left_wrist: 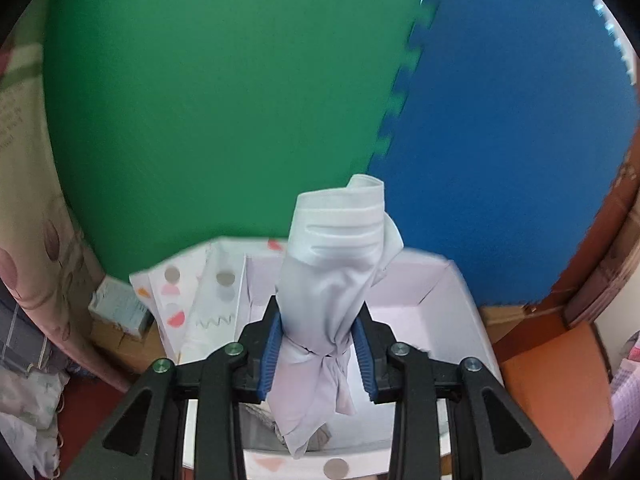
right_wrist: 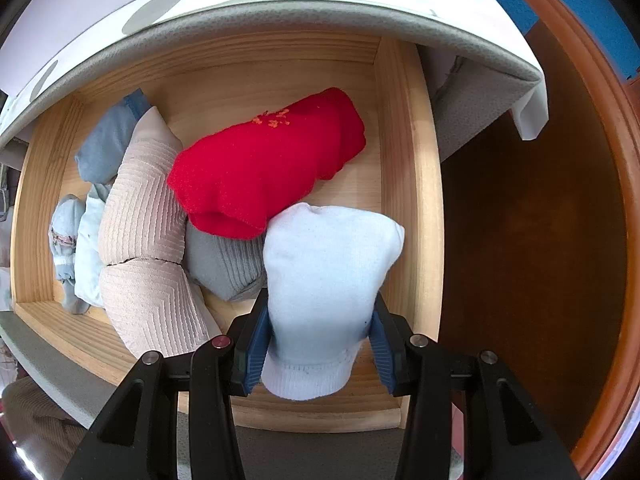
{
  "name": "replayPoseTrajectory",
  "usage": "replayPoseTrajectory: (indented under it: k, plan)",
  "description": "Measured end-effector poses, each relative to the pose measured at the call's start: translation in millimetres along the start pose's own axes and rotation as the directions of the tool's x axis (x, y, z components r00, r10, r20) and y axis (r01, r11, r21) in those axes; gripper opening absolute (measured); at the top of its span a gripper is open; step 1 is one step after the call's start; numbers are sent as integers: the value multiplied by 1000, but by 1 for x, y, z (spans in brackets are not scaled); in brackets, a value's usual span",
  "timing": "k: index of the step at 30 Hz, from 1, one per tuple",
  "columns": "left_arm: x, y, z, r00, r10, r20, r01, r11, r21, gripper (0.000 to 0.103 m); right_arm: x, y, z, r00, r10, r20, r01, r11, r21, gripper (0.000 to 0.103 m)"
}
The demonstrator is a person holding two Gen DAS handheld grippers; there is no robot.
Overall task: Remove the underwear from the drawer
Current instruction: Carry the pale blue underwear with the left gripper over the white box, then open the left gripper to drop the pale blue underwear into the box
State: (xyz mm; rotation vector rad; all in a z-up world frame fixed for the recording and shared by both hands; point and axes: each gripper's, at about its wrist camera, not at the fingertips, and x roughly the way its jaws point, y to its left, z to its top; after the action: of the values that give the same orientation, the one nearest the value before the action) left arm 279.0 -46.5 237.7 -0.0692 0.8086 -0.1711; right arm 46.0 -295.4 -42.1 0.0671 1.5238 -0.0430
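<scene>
My left gripper [left_wrist: 318, 344] is shut on a pale lilac-grey piece of underwear [left_wrist: 332, 280], held up above a white box [left_wrist: 456, 304]; its elastic waistband points away from me. My right gripper [right_wrist: 320, 344] is shut on a rolled white garment [right_wrist: 328, 276] at the front right of the open wooden drawer [right_wrist: 404, 200]. In the drawer lie a red rolled garment [right_wrist: 264, 164], a beige ribbed one [right_wrist: 144, 236], a grey ribbed one [right_wrist: 224, 264] and blue and pale blue pieces [right_wrist: 104, 148] at the left.
Green [left_wrist: 224, 100] and blue [left_wrist: 512, 140] foam mats cover the floor behind the box. Patterned box flaps [left_wrist: 192, 304] lie to its left, a curtain [left_wrist: 36, 240] further left. A grey-edged tabletop [right_wrist: 280, 24] overhangs the drawer; brown wood furniture [right_wrist: 540, 220] stands to the right.
</scene>
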Motion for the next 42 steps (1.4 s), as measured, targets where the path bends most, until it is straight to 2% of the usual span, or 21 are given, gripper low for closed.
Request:
replayPoseTrajectory:
  k: [6,10,17,22,24,29,32,37,42]
  plan:
    - [57,-17,-23,989,7,-148,2,998,57,33,3,1,1,1000,-1,-10,1,1000,-8,42]
    - [73,-23,-33,981,42,-189,-24,995,95,35,6,0,2,1000,10,-21,-10,1000,-4,42]
    - [87,-13,-37,974,74,-213,-58,995,77,52,8,2,3,1000,14,-25,-14,1000,-4,42]
    - [85,-5,-34,977,48,-206,-42,999,31,56,11,1,5,999,18,-30,-18,1000,-1,42]
    - [83,-3,-34,978,38,-206,-34,999,24,62,12,0,4,999,13,-30,-14,1000,-4,42]
    - [73,2,-33,981,-13,-194,13,1000,-4,70,12,2,5,1000,6,-29,-6,1000,-5,42]
    - [62,3,-32,984,-9,-178,7,1000,-13,70,13,5,5,1000,1,-28,-1,1000,-7,42]
    - [39,4,-43,984,-16,-176,19,1000,18,70,15,6,4,999,9,-34,-9,1000,1,42]
    - [12,11,-74,980,9,-201,5,997,71,70,17,0,5,999,30,-38,-30,999,14,42]
